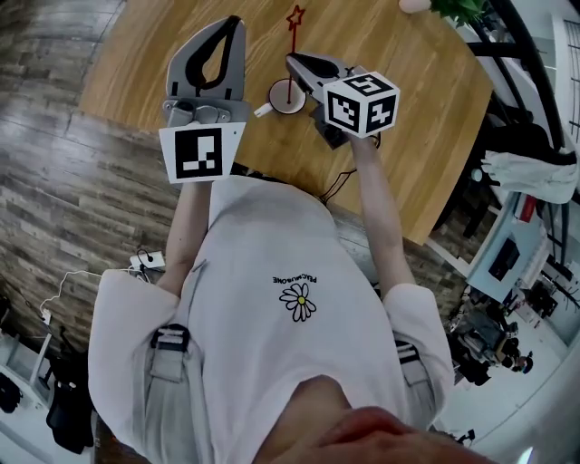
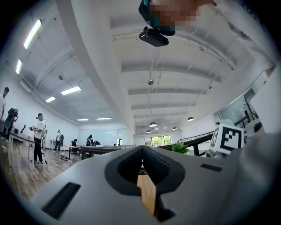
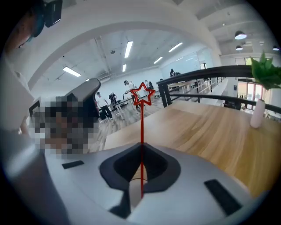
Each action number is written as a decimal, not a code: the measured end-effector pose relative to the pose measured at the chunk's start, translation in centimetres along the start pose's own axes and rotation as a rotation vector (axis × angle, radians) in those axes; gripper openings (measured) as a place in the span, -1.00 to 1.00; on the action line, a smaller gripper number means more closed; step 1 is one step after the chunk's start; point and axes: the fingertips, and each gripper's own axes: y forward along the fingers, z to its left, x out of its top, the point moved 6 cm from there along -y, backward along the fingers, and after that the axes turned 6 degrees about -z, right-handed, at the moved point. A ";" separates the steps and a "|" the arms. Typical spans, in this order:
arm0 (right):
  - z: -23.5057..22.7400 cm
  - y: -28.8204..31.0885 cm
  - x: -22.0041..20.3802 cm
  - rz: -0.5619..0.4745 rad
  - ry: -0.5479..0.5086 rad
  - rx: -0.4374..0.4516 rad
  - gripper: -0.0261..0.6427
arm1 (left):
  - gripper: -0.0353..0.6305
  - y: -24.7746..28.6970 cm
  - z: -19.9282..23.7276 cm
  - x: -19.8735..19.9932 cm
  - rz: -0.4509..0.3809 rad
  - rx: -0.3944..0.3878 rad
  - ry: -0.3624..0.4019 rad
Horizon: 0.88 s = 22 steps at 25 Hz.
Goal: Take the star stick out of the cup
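Note:
A red star stick point(image 1: 293, 45) stands upright in a white cup with a red rim point(image 1: 275, 101) on the round wooden table point(image 1: 163, 54). My right gripper point(image 1: 293, 62) reaches in from the right and is shut on the stick's thin shaft, above the cup and below the star. In the right gripper view the stick point(image 3: 142, 132) runs straight up through the closed right gripper point(image 3: 141, 147), with the star point(image 3: 143, 94) above. My left gripper point(image 1: 232, 25) is held up to the left of the cup, shut and empty. The left gripper view shows the left gripper point(image 2: 141, 150) facing the room and ceiling.
A green plant point(image 1: 458, 9) stands at the table's far right edge, in a white vase point(image 3: 256, 113). A black cable point(image 1: 340, 181) hangs by the near table edge. A dark railing point(image 3: 197, 74) runs behind the table. People point(image 2: 38, 136) stand far off at other desks.

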 end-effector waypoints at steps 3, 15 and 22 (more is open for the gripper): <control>0.6 -2.5 2.8 -0.130 -0.047 -0.038 -0.89 | -0.84 0.6 -0.9 0.8 -0.010 -0.028 0.027; 1.2 -18.0 9.2 -0.702 -0.137 -0.380 -0.89 | -0.84 4.6 -5.6 3.4 0.082 -0.174 -0.009; 3.2 -23.8 7.3 -0.919 -0.186 -0.629 -0.89 | -0.84 6.0 -9.3 3.8 0.068 -0.294 -0.027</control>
